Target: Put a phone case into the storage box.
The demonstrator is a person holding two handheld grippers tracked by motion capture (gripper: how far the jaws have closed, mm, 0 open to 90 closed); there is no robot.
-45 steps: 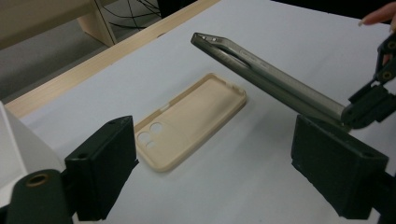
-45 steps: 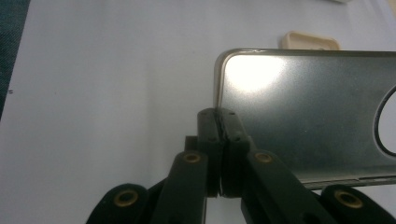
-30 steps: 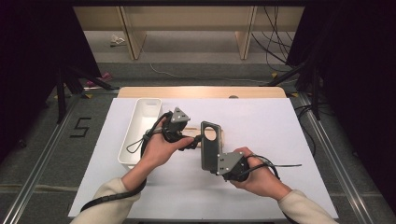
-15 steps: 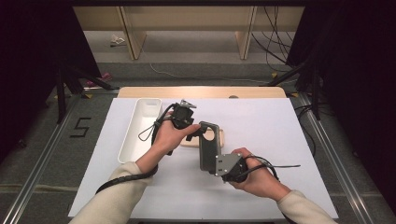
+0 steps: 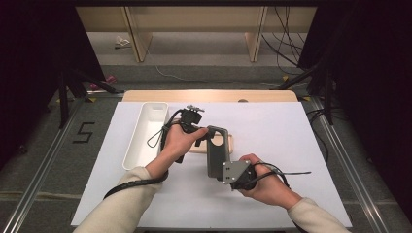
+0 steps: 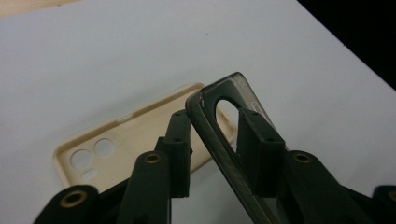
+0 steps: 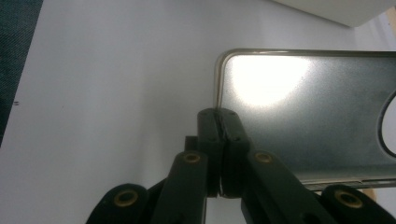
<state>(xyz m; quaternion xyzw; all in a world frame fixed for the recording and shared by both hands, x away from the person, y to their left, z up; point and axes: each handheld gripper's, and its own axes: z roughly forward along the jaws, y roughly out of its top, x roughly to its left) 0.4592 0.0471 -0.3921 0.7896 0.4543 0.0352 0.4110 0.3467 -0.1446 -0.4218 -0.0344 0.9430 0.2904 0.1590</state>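
Observation:
A dark translucent phone case [image 5: 217, 151] is held off the white tabletop by its lower corner, with my right gripper [image 5: 220, 168] shut on it. In the right gripper view the jaws [image 7: 218, 119] pinch the edge of the dark case [image 7: 303, 107]. My left gripper [image 5: 205, 135] is at the case's far end. In the left gripper view it stands open [image 6: 215, 140], one jaw on each side of the dark case's rim [image 6: 205, 100] beside the camera cutout. Under it, a beige phone case [image 6: 121, 140] lies flat on the table, inside up.
A long white tray [image 5: 145, 138] stands on the white mat left of my left hand. A wooden strip [image 5: 209, 95] runs along the table's far edge. Cables trail from both grippers toward the person.
My left gripper has swung right from beside the tray to the dark case's top end, and its jaws now straddle the rim. The right gripper has kept its hold.

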